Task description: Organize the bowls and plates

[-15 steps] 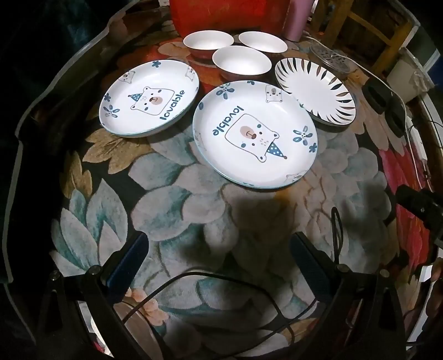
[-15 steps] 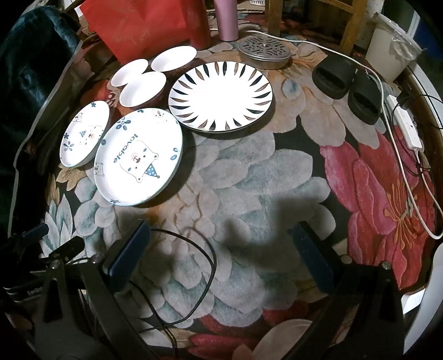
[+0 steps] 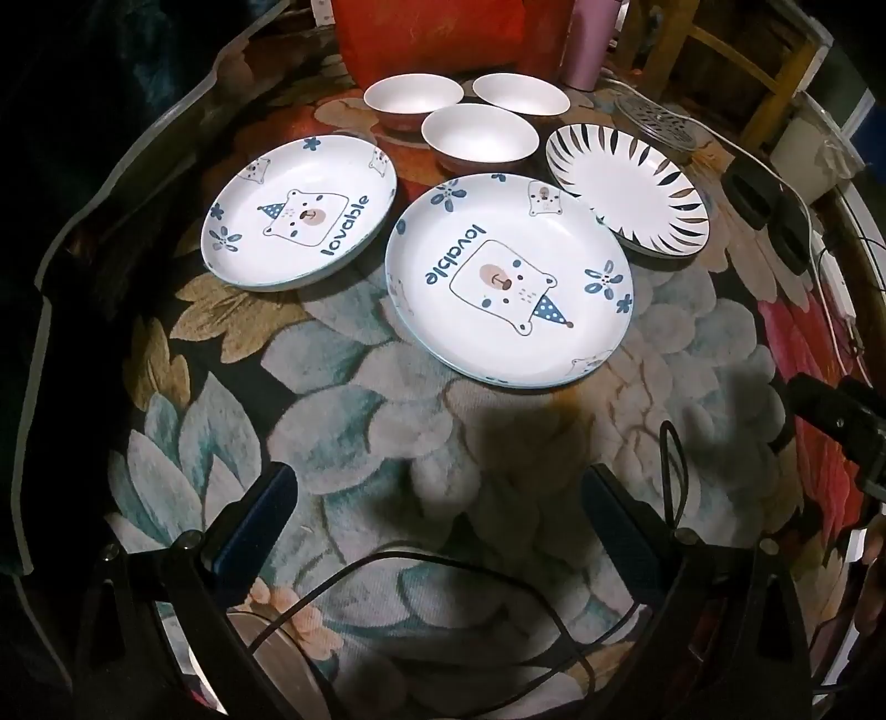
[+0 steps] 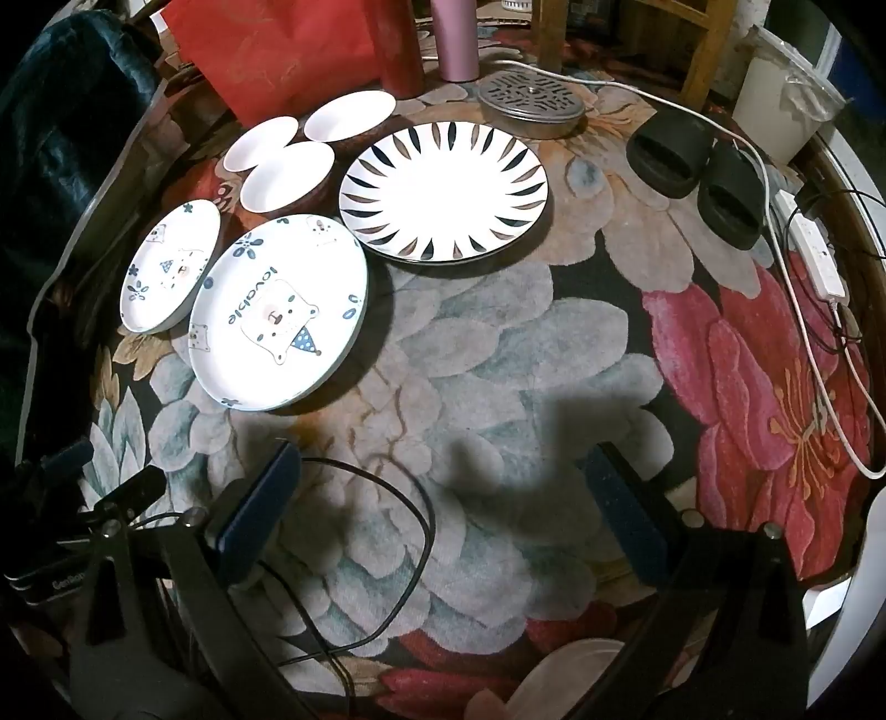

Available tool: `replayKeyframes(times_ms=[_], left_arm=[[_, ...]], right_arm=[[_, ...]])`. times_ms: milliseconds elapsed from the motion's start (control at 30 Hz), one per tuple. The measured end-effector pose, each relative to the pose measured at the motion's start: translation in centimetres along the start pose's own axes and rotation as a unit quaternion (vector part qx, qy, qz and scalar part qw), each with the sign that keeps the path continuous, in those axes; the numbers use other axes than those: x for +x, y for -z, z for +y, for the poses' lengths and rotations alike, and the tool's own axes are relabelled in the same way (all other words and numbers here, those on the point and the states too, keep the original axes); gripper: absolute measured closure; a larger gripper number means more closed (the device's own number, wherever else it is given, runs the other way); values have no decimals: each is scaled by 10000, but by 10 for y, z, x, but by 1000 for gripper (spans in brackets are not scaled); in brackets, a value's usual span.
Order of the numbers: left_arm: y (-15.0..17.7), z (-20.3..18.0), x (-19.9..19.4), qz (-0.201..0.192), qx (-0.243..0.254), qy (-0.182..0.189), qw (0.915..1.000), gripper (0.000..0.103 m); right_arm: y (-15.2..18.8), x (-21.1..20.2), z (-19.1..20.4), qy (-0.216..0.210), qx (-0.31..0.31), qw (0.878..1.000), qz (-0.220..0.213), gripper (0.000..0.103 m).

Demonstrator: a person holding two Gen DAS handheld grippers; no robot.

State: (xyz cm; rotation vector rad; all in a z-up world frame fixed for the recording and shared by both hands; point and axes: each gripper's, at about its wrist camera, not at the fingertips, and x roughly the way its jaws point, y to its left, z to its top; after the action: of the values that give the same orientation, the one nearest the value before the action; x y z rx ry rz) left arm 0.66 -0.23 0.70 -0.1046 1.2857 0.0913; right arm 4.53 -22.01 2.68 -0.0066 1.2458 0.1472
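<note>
A large bear plate (image 3: 509, 279) (image 4: 279, 313) lies on the flowered cloth, with a smaller bear plate (image 3: 302, 213) (image 4: 169, 268) to its left. A plate with black leaf marks (image 3: 628, 196) (image 4: 443, 191) lies to the right. Three white bowls (image 3: 479, 135) (image 4: 288, 177) stand behind the plates. My left gripper (image 3: 437, 498) is open and empty, low over the cloth in front of the large bear plate. My right gripper (image 4: 443, 476) is open and empty, nearer than the plates and apart from them.
A red bag (image 4: 288, 50), a pink tumbler (image 4: 454, 39) and a round metal lid (image 4: 531, 102) stand at the back. Black slippers (image 4: 698, 171) and a white power strip with cord (image 4: 814, 249) lie at the right. Black cables (image 4: 387, 526) trail near the grippers.
The left wrist view sits slightly closer to the plates than before. The right gripper has hardly moved. Both grippers stay open.
</note>
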Motion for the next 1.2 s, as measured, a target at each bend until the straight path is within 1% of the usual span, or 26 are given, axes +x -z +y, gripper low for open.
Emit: replayKeyframes(times_ms=[1200], left_arm=[[3, 2, 0, -57, 9, -20, 10000, 1]], right_arm=[[0, 1, 0, -5, 9, 10000, 12, 0]])
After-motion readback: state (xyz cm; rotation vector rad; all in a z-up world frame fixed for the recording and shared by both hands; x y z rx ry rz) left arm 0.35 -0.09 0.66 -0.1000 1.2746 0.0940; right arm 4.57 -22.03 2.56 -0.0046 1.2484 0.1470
